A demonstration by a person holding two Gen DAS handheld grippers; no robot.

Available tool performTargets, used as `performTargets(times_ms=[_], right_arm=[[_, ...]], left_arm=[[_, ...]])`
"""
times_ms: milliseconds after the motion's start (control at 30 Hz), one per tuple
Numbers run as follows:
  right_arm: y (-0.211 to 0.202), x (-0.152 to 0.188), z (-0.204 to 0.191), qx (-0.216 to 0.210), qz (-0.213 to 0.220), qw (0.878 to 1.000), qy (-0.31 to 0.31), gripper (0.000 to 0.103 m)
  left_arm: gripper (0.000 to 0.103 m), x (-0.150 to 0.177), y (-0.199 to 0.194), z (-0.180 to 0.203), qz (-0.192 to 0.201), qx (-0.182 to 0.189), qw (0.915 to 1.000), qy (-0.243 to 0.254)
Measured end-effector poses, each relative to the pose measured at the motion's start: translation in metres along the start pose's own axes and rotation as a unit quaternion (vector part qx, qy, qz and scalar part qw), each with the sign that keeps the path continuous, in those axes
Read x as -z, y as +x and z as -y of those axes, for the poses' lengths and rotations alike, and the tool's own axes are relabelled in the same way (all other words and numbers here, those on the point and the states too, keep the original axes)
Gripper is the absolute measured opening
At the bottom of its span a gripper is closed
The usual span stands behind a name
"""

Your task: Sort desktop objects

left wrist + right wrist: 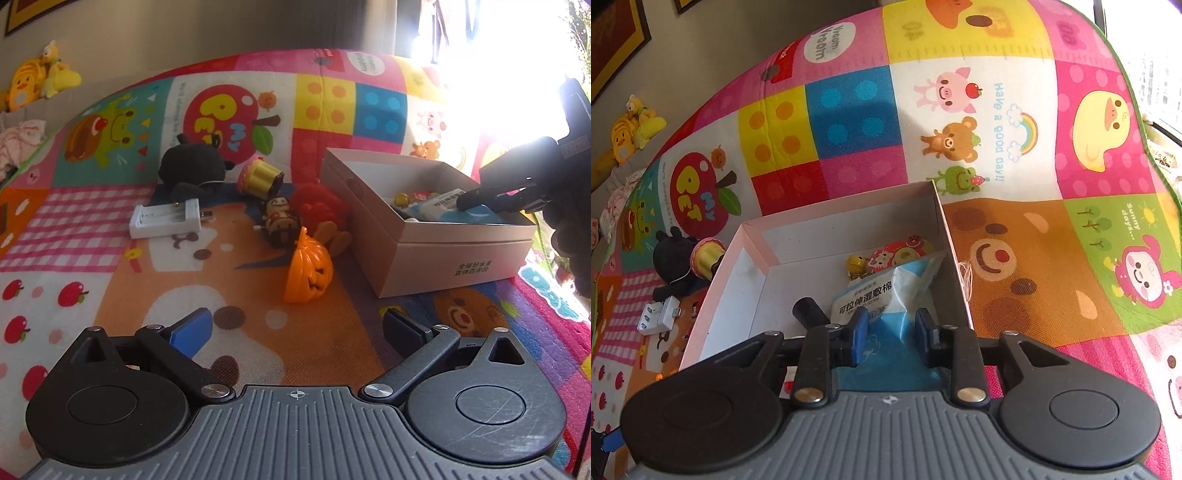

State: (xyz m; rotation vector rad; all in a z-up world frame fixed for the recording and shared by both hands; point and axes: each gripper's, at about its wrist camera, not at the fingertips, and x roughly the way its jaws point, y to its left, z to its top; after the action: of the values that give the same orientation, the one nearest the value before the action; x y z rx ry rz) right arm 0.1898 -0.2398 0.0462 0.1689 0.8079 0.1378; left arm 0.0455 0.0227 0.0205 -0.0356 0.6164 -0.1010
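Observation:
An open cardboard box (436, 251) stands on a colourful play mat. My right gripper (891, 325) reaches into the box (738, 277), shut on a blue-and-white wipes packet (871, 291) that lies among small toys. The left wrist view shows that gripper (476, 197) resting on the packet (443, 206). My left gripper (295, 325) hangs wide open above the mat, nothing between its fingers. Ahead of it lie an orange pumpkin (308, 273), a pirate figure (280, 221), a red toy (321, 206), a yellow cup toy (260, 175), a black plush (192, 166) and a white battery charger (166, 221).
Inside the box sit a black cylinder (809, 314), a yellow trinket (857, 264) and a red sticker sheet (901, 251). Yellow plush toys (40, 77) lie beyond the mat's far left edge. Bright window glare fills the upper right.

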Motion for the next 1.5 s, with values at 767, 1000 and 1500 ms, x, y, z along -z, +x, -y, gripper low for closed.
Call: performTargets(times_ms=[767, 1000, 1500], right_arm=[[-0.057, 0.01, -0.125, -0.146, 0.048, 0.967, -0.204, 0.032], [0.021, -0.031, -0.174, -0.159, -0.072, 0.972, -0.159, 0.035], [0.092, -0.007, -0.244, -0.053, -0.137, 0.938, -0.313, 0.032]], left_arm=[[0.102, 0.001, -0.012, -0.012, 0.027, -0.055, 0.998, 0.013], [0.102, 0.005, -0.018, -0.045, 0.031, -0.057, 0.9968, -0.047], [0.102, 0.01, -0.017, -0.061, 0.033, -0.013, 0.9946, -0.098]])
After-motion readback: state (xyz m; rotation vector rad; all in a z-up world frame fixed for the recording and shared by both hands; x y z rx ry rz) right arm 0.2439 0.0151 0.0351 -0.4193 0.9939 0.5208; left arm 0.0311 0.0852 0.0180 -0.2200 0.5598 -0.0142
